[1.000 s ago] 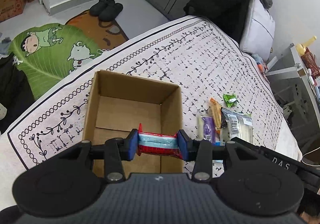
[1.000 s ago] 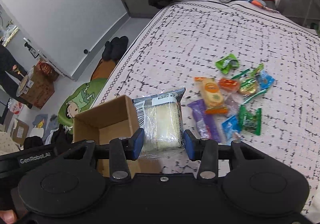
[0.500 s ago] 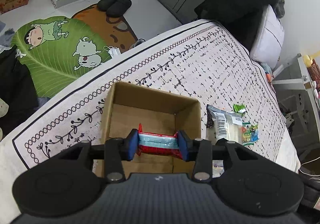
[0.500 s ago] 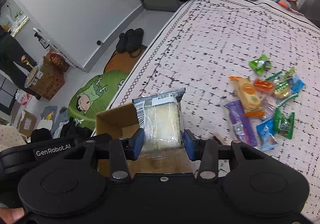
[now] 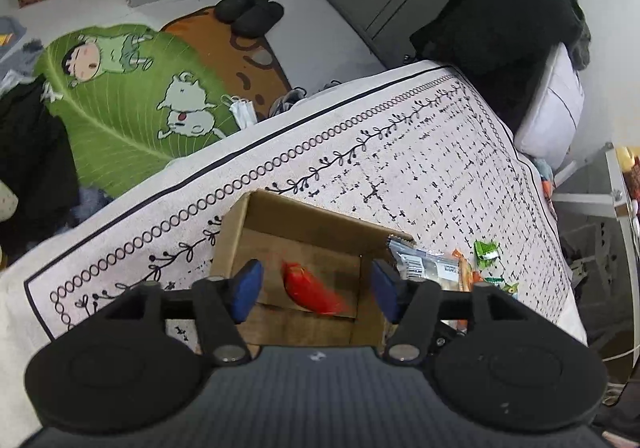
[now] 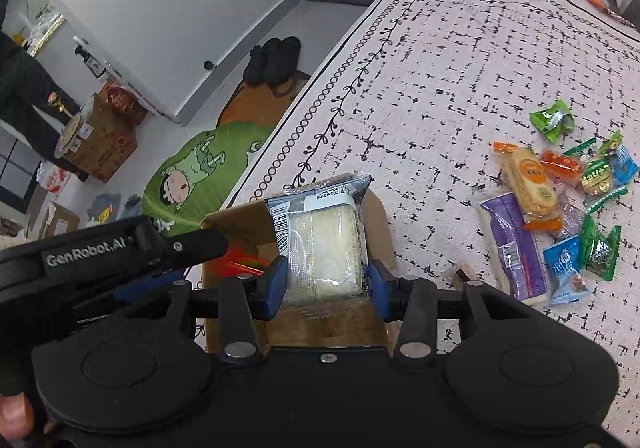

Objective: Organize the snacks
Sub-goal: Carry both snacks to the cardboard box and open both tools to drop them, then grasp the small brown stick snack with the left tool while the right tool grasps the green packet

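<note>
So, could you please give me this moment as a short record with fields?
Surface: patterned white bedspread
Container: open brown cardboard box
Left hand-held gripper: open, above the box
Red snack packet: blurred, inside the box outline, free of the pads
Right hand-held gripper: shut on clear-wrapped pale cake packet, over the box
Remaining: loose pile of colourful wrapped snacks on the bedspread, right of the box

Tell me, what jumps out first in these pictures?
A blurry red snack sits in the cardboard box on the bed, between the open left gripper fingers. The right gripper squeezes a clear-wrapped pale cake above the box. Colourful snacks lie scattered on the blanket to the right.
</note>
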